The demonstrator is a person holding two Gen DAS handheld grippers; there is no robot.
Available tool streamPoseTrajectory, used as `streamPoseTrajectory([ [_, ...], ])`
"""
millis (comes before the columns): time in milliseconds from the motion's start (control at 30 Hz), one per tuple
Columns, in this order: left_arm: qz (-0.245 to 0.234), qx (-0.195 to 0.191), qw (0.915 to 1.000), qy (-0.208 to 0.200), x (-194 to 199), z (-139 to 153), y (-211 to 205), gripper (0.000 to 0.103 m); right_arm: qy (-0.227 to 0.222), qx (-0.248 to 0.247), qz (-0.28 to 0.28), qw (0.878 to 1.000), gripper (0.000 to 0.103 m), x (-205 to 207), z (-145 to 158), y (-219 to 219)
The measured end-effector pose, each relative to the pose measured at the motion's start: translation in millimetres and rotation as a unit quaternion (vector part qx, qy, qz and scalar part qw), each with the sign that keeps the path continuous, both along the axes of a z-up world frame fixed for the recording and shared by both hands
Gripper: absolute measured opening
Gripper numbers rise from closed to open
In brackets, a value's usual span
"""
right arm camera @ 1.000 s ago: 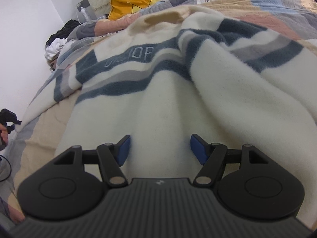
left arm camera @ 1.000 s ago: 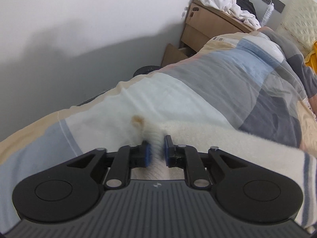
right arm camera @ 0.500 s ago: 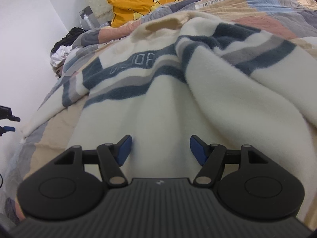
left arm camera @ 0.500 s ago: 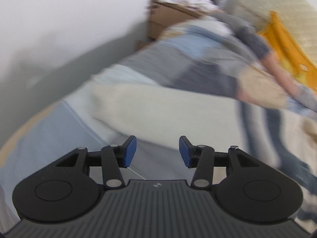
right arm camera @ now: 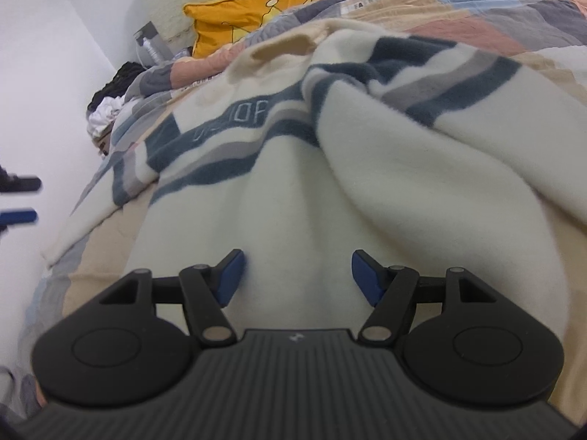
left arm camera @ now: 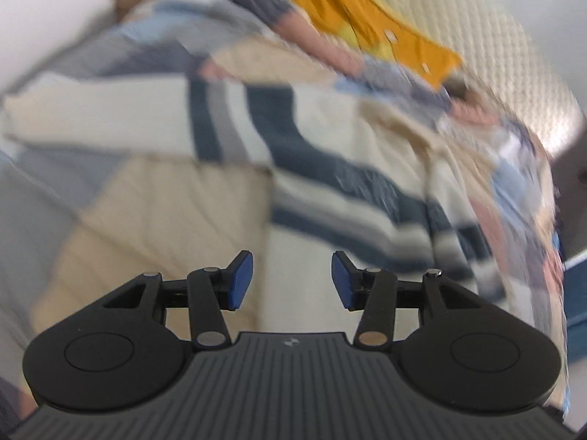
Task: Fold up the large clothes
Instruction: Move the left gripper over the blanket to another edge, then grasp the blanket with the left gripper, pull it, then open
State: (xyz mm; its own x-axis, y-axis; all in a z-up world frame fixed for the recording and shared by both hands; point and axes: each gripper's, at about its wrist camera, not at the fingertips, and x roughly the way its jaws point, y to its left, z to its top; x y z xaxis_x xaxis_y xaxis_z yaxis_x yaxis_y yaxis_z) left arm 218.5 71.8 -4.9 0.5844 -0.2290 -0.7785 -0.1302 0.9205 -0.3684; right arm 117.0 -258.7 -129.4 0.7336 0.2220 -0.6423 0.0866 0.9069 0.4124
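**A:** Now that the left gripper [left arm camera: 291, 280] has let go of the cream sleeve it was pinching a second ago, what is it doing?

**B:** Its jaws stand apart with nothing between them, and the left wrist view is smeared with motion. It has swung away from the cuff and now looks down over the sweater [left arm camera: 330, 168], whose navy and grey stripes run ahead of the fingertips. The sleeve [left arm camera: 110, 121] lies stretched out ahead and to the left of the gripper, flat on the quilt [left arm camera: 154, 212].

**A:** And the right gripper [right arm camera: 297, 275]?

**B:** Barely different from a second ago. Its 2 fingers are spread wide, hovering over the cream body of the sweater [right arm camera: 293, 220], clamping nothing. A thick fold of the garment rises just ahead and to the right of it. The yellow pillow [right arm camera: 264, 11] sits far ahead, beyond the collar.

**A:** So what does that mean for the fold?

**B:** I judge the sleeve-spreading step done on that side. Neither gripper holds cloth, so the next grasp is not yet chosen; the bunched fold at right looks the likeliest to need attention.
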Motion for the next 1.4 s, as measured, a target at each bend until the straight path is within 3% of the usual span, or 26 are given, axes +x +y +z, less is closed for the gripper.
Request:
streamPoseTrajectory([
  [133,-0.017,-0.017,0.9995,0.018,-28,-27,-31,0.053,-0.011,0.014,-0.012,1.0,0.067,-6,4,-7],
  [333,-0.025,-0.013,0.9993,0.025,-63,-58,-56,0.053,-0.012,0.045,-0.034,0.998,0.068,-8,4,-19],
  [533,-0.01,-0.011,0.9988,0.046,-73,-86,-49,0.055,-0.014,0.057,-0.025,0.998,0.069,-9,5,-18],
  [733,0.015,-0.046,0.9964,0.069,-81,-109,-37,0.059,-0.009,0.049,-0.02,0.999,0.069,-8,4,-15],
  [1033,0.015,-0.096,0.9912,0.09,-87,-128,-26,0.067,0.005,0.07,-0.015,0.997,0.069,4,-5,-14],
  [1233,-0.009,-0.104,0.9917,0.076,-86,-133,-41,0.07,0.009,0.064,-0.01,0.998,0.069,6,-6,-10],
  [1400,-0.038,-0.087,0.9941,0.054,-84,-133,-56,0.067,0.005,0.061,-0.014,0.998,0.069,5,-5,-11],
])
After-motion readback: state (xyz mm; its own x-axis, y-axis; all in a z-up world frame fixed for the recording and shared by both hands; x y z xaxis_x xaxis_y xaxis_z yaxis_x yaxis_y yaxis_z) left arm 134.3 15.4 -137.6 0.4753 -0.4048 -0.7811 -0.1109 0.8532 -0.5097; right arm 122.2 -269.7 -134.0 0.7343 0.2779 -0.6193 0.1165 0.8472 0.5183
